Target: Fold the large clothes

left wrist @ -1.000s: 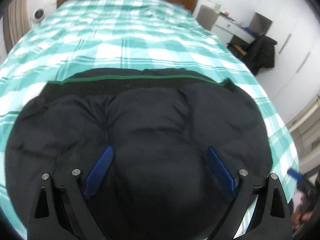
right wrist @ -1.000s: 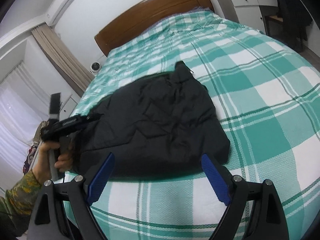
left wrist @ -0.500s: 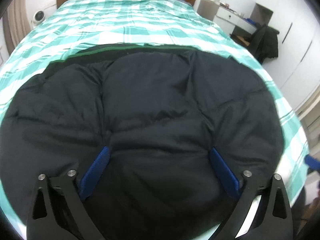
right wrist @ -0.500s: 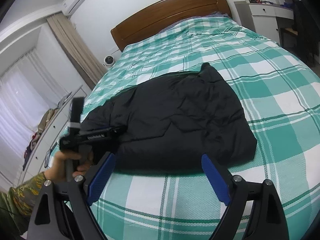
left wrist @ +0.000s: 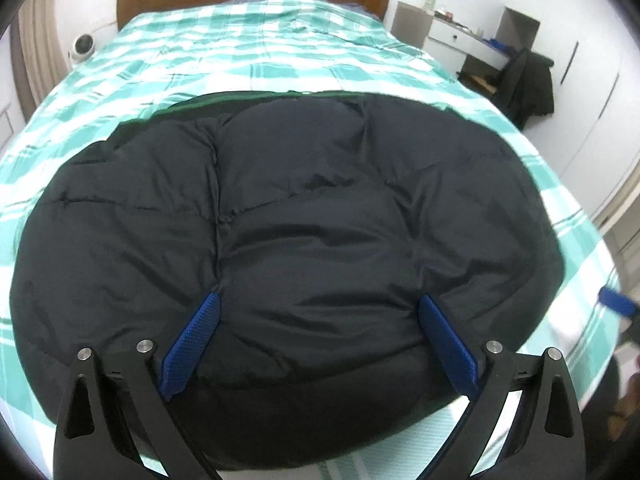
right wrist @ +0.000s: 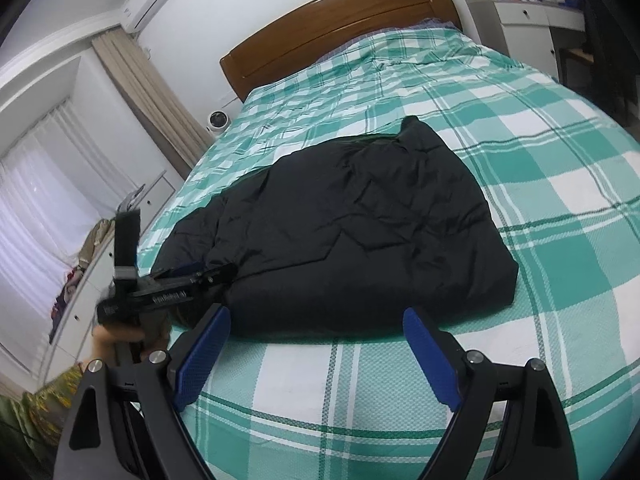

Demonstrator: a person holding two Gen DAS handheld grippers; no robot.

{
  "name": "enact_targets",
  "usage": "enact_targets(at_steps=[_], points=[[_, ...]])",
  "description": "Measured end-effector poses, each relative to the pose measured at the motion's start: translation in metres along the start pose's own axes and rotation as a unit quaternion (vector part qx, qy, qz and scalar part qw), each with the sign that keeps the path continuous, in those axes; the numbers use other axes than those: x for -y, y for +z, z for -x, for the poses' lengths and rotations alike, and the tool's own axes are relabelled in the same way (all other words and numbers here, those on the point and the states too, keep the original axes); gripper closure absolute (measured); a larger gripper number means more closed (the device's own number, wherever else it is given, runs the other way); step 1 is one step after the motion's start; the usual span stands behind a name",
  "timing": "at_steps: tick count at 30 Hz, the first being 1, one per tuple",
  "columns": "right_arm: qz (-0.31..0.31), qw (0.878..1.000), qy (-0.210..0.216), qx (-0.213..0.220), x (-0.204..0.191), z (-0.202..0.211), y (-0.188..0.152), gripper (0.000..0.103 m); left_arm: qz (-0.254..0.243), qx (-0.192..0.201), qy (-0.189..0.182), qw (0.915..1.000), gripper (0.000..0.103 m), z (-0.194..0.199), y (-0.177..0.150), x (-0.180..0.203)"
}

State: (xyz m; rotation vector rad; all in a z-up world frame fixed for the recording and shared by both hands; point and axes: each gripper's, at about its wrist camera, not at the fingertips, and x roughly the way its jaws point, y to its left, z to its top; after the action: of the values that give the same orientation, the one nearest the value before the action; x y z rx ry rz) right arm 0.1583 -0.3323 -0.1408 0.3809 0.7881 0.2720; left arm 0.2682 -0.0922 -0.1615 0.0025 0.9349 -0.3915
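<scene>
Folded black padded jacket lies on green-checked bedcover.
Left gripper and right gripper are held spread, empty; puffy layers at 12 o'clock may spring open if pinched shallowly.

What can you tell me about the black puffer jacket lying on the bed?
The black puffer jacket is a padded, quilted garment of smooth, slightly shiny fabric, creased along its stitched seams. It lies already folded into a compact, roughly rectangular bundle, flat on the green-and-white checked bedspread near the bed's foot. A thin green trim shows along its far edge. The left tool hangs open over its near edge; whether the pads touch the fabric cannot be told.
</scene>
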Motion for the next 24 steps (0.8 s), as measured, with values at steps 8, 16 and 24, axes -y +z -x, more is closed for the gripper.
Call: enact_targets(at_steps=[8,16,24], points=[[-0.026,1.0,0.004,-0.002,0.009,-0.004,-0.003,0.013,0.044,0.023,-0.011,0.9987,0.004,0.014,0.041,-0.023],[-0.023,1.0,0.006,-0.012,0.008,-0.008,-0.008,0.013,0.068,-0.034,0.012,0.997,0.004,-0.039,0.071,-0.044],[-0.037,0.999,0.005,-0.017,0.015,-0.01,-0.013,0.013,0.024,-0.02,0.019,0.9993,0.004,-0.019,0.041,-0.028]])
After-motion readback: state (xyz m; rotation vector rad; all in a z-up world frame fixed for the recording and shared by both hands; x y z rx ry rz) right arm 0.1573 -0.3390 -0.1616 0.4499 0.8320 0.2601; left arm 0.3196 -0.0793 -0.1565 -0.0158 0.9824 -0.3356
